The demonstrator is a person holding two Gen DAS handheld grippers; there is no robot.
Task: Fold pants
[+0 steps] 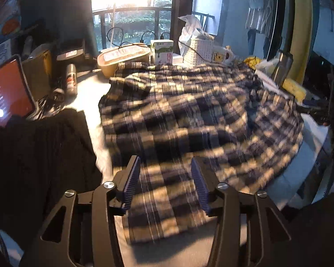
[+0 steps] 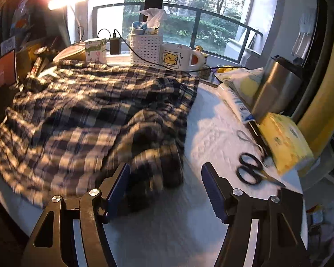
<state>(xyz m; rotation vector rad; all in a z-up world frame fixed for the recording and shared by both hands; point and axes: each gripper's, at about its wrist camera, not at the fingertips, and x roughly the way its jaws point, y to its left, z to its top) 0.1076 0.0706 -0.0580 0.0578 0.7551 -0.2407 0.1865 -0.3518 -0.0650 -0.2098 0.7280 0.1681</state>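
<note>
The plaid pants are spread, rumpled, across the white tabletop. A fold appears to be between grasps: the left gripper and right gripper are held released, nothing between the jaws. Next, hems must be regrasped. Scissors crowd the right edge; a basket lines the back.
</note>
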